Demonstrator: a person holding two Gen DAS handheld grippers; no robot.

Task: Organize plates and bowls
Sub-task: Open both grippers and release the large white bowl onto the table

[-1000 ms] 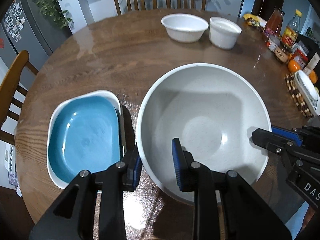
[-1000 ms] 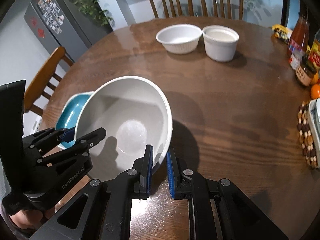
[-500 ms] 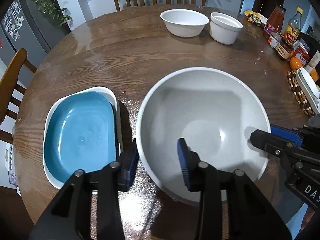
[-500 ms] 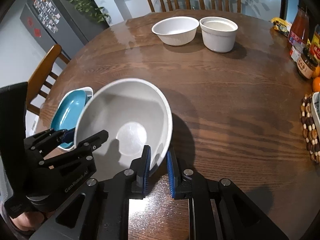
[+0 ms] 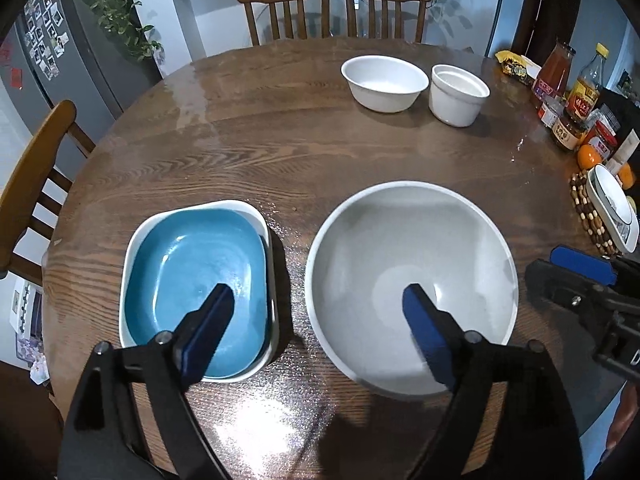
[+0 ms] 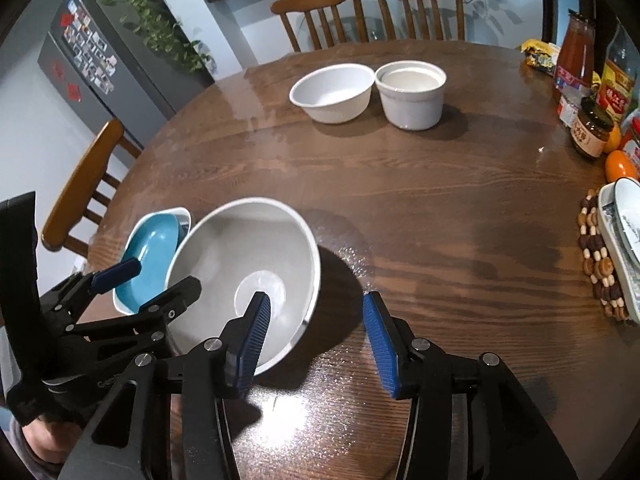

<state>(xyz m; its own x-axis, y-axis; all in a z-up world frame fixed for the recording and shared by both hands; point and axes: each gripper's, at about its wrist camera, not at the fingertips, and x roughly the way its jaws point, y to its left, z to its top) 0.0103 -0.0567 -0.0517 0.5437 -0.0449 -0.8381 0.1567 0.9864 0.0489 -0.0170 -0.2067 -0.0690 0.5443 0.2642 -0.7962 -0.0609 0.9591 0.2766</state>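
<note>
A big grey-white bowl [image 5: 408, 240] [image 6: 240, 248] rests on the round wooden table [image 5: 280, 160]. To its left, a blue plate [image 5: 192, 264] [image 6: 154, 240] lies in a white rectangular dish [image 5: 224, 205]. My left gripper [image 5: 316, 296] is opening, with the bowl's left rim loose between its fingers: one pad over the blue plate, one inside the bowl. My right gripper [image 6: 316, 300] is opening too and straddles the right rim without pressing on it. Two small white bowls [image 5: 384, 84] [image 5: 458, 94] stand side by side at the far side.
Sauce bottles [image 5: 554, 76], jars [image 6: 592, 128] and oranges [image 6: 620, 166] crowd the table's right edge. A white dish on a beaded trivet [image 6: 600, 264] sits there too. Wooden chairs [image 5: 288, 12] ring the table, and a grey fridge [image 6: 100, 60] stands at the left.
Both grippers have let go of the big bowl's rim: their jaws spread wide and both lifted a little. The bowl stays on the table.
</note>
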